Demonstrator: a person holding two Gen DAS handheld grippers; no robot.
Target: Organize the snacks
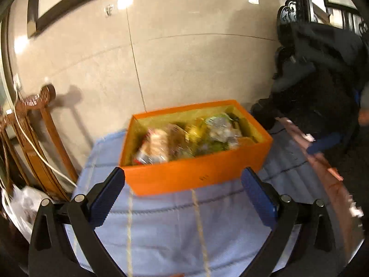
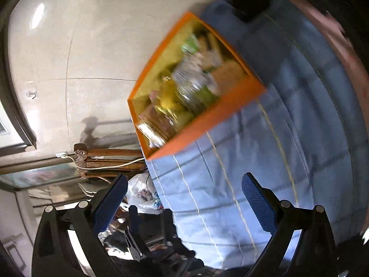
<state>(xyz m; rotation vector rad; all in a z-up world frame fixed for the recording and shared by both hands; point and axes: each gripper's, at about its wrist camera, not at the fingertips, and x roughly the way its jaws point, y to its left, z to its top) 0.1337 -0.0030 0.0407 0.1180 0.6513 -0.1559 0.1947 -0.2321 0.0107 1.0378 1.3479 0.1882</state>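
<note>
An orange box (image 1: 193, 175) stands on a light blue cloth (image 1: 173, 230) and holds several packaged snacks (image 1: 184, 138), blurred by motion. My left gripper (image 1: 183, 191) is open and empty, its blue pads just in front of the box's near wall. In the right wrist view the same box (image 2: 207, 120) appears tilted, with snacks (image 2: 184, 87) inside, and my right gripper (image 2: 184, 198) is open and empty above the cloth (image 2: 242, 184), apart from the box.
A wooden chair (image 1: 39, 143) with a white cable stands at the left by the tiled wall. A white plastic bag (image 1: 20, 205) lies below it. Dark clothing (image 1: 322, 80) is piled at the right. The table's reddish edge (image 1: 327, 173) runs along the right.
</note>
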